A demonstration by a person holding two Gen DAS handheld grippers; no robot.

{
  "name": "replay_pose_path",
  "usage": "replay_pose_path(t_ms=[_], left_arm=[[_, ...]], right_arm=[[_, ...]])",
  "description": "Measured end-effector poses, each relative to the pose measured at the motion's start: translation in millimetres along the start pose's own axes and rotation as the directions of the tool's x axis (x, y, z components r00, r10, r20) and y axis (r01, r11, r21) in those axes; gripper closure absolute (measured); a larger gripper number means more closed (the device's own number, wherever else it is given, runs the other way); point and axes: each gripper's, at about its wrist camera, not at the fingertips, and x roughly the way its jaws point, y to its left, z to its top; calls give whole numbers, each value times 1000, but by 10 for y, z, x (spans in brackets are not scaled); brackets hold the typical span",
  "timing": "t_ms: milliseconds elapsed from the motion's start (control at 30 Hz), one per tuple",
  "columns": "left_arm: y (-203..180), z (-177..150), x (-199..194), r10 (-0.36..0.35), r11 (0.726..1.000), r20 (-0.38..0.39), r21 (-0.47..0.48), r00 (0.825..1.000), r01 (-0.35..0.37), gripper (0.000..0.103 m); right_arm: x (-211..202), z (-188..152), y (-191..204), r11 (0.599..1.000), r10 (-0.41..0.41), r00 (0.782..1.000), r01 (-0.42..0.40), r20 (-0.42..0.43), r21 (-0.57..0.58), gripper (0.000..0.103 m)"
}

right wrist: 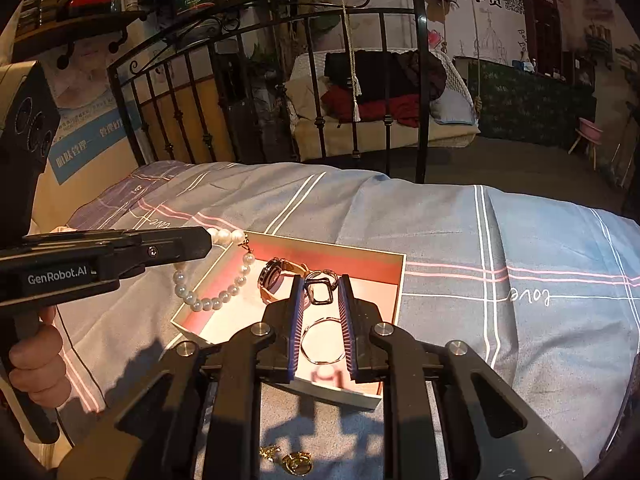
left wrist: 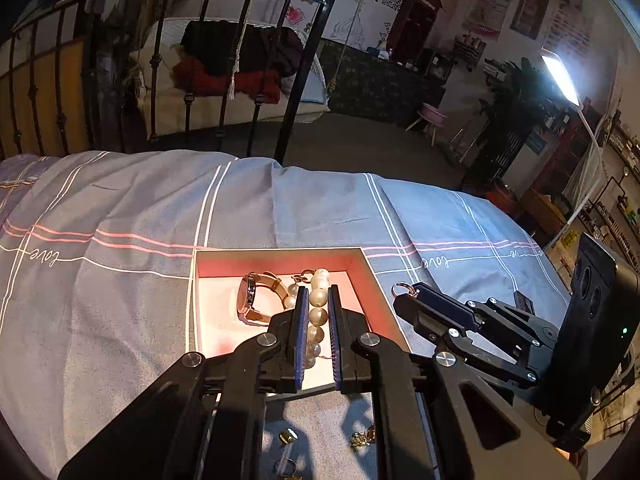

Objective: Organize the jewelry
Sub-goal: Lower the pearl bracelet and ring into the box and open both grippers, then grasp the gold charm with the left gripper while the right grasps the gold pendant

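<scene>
Your left gripper (right wrist: 210,240), clamped on the pearl bracelet (right wrist: 218,280), hangs it over the left edge of the open jewelry box (right wrist: 394,276) on the blue bedsheet (right wrist: 480,240). Inside the box lies a watch (right wrist: 274,278). Your right gripper (right wrist: 322,320), above the box's right half, is closed on a thin ring bangle (right wrist: 324,340) with a dark square charm (right wrist: 319,289).

I see the open box (right wrist: 394,276) on the bed (right wrist: 500,248), watch (right wrist: 274,276) inside it. Pearl bracelet (right wrist: 212,300) hangs over its left wall. Loose trinkets (right wrist: 296,462) lie before the box.
</scene>
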Motion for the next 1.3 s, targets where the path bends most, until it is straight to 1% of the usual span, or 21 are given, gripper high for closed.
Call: replay_pose_path(t_ms=[133, 233, 300, 400, 500, 667, 800, 833, 867, 900, 933, 967, 1067, 1100, 1133, 1167, 1200, 1233, 1300], left_arm=[[-42, -17, 162, 25, 1000, -32, 17, 999, -24, 94], [-98, -49, 276, 7, 1000, -61, 27, 998, -5, 94], [-123, -71, 344, 10, 999, -73, 36, 997, -8, 94], [-96, -112, 467, 49, 998, -102, 50, 994, -44, 94], [-17, -144, 561, 118, 992, -124, 66, 985, -110, 94], [81, -194, 623, 160, 985, -146, 83, 976, -149, 94], [86, -216, 591, 182, 981, -138, 96, 974, -170, 93], [89, -209, 574, 182, 981, -137, 95, 974, -170, 89], [89, -200, 548, 180, 981, -133, 90, 975, -169, 84], [86, -189, 510, 174, 983, -122, 85, 977, -165, 69], [85, -178, 456, 170, 984, -106, 78, 980, -163, 54], [77, -171, 397, 165, 985, -88, 74, 982, -159, 50], [39, -167, 225, 159, 985, -55, 74, 986, -155, 46], [28, -178, 152, 157, 985, -44, 74, 987, -154, 42], [16, -201, 70, 153, 986, -29, 73, 988, -150, 36], [3, -237, -11, 146, 987, -12, 72, 989, -145, 32], [-4, -290, -97, 139, 988, 7, 71, 990, -139, 24], [-10, -360, -175, 130, 989, 20, 73, 991, -131, 21], [-37, -545, -269, 118, 989, 22, 84, 993, -119, 17]], right_arm=[[232, -41, -17, 1000, -6, 999, 6, -49, -11, 85], [374, -100, -59, 1000, -11, 997, 11, -81, -3, 85], [462, -124, -73, 1000, -17, 994, 17, -110, -6, 85], [547, -159, -62, 999, -31, 990, 28, -138, -26, 85], [621, -179, -49, 999, -36, 986, 30, -162, -39, 85], [696, -230, -5, 998, -40, 981, 30, -189, -54, 85], [670, -265, 41, 997, -42, 979, 28, -200, -73, 84], [656, -269, 49, 997, -44, 979, 29, -200, -77, 84], [631, -271, 53, 997, -42, 979, 27, -197, -76, 77], [593, -273, 56, 997, -44, 981, 30, -186, -76, 58], [537, -270, 64, 996, -55, 985, 43, -165, -80, 46], [474, -260, 78, 995, -58, 988, 47, -143, -83, 31], [234, -227, 102, 995, -67, 993, 60, -92, -80, 31], [127, -227, 103, 995, -69, 995, 64, -68, -74, 31], [1, -232, 96, 996, -71, 997, 69, -40, -63, 29], [-125, -257, 84, 996, -73, 997, 72, -13, -48, 22], [-245, -294, 74, 997, -71, 997, 71, 12, -34, 12], [-356, -353, 56, 997, -69, 997, 69, 29, -18, 8], [-490, -481, 18, 997, -71, 997, 70, 32, 12, 7]])
